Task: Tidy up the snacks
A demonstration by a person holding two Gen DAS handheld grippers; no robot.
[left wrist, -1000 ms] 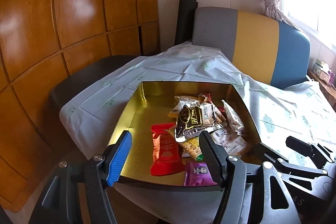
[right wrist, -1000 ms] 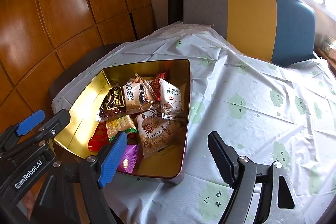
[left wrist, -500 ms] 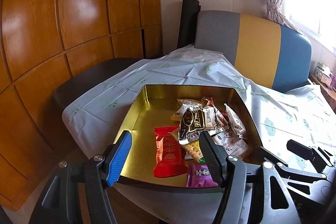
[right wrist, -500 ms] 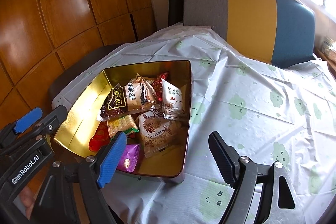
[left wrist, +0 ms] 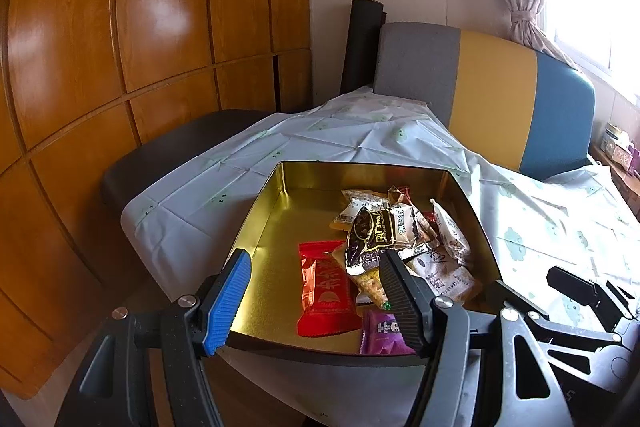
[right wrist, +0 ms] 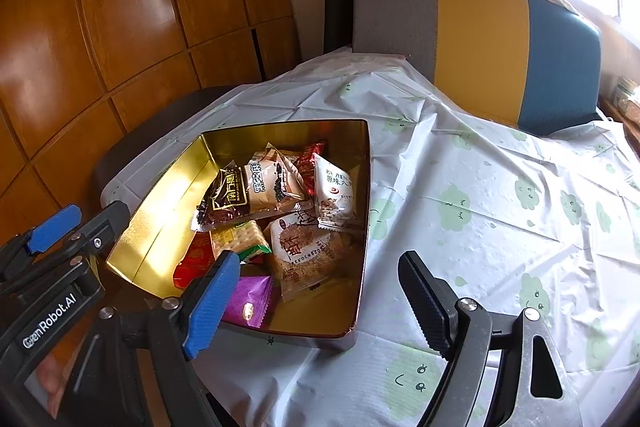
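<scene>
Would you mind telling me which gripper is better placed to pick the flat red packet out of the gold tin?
Probably the left gripper: open, with the flat red packet framed between its fingers in the gold tin.

Red packet (right wrist: 191,261) half buried under crackers beside the blue finger, purple packet (left wrist: 381,333) partly behind the black finger (left wrist: 402,301), small print unreadable

Gold tin (right wrist: 362,211) open on top; left half of its floor bare, snack packets (right wrist: 280,203) piled w/ no gaps on right. Counter (right wrist: 500,227) right of tin wide open; chair back (right wrist: 480,47) blocks far edge.
</scene>
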